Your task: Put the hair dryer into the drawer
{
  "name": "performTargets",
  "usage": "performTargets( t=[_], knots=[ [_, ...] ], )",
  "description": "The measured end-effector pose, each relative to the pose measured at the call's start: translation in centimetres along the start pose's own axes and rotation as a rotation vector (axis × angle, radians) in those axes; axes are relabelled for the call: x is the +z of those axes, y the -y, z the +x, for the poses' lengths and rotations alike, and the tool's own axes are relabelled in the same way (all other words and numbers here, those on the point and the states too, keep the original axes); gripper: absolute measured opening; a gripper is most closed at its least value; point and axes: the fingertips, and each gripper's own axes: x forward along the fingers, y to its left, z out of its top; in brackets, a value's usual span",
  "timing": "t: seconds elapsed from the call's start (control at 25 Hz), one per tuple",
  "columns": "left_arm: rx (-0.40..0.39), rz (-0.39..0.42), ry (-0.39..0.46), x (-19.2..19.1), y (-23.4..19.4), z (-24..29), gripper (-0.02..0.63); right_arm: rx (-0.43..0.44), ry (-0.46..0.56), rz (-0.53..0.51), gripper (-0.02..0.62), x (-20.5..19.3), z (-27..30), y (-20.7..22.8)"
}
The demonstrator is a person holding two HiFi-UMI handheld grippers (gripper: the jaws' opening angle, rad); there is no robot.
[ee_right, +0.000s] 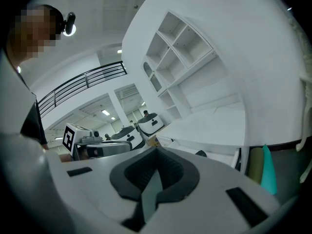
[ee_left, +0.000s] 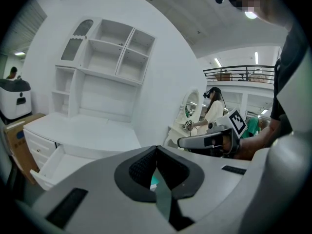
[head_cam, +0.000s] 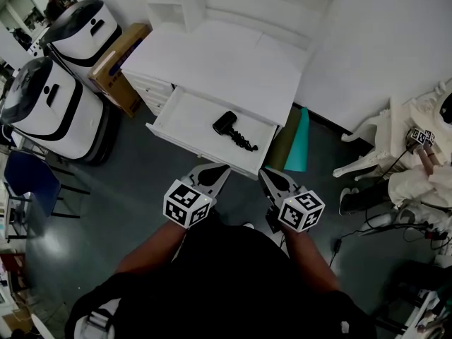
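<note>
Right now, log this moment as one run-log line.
hair dryer: lying in open drawer | left gripper: shut, empty | right gripper: shut, empty | both: short of drawer front

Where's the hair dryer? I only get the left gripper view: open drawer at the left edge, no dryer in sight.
Observer: The head view has it. The hair dryer lies inside the open drawer, with its coiled cord beside it.
Operator: Is the right gripper carrying anything?
Observer: No. In the right gripper view the right gripper is shut, with nothing between its jaws.
Operator: Where are both grippers relative to the drawer?
Observer: From above, the left gripper and the right gripper point toward the drawer's front and stop short of it. Neither reaches inside.
</note>
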Motion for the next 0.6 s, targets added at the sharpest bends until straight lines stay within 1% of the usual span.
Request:
performTargets(
  t=[0.6],
  knots=[
    [-0.001, 0.009, 0.005, 0.23, 0.9, 0.43, 0.009, -0.02, 0.022, 0.0, 0.025, -0.03, -1.12, 0.57]
  ],
)
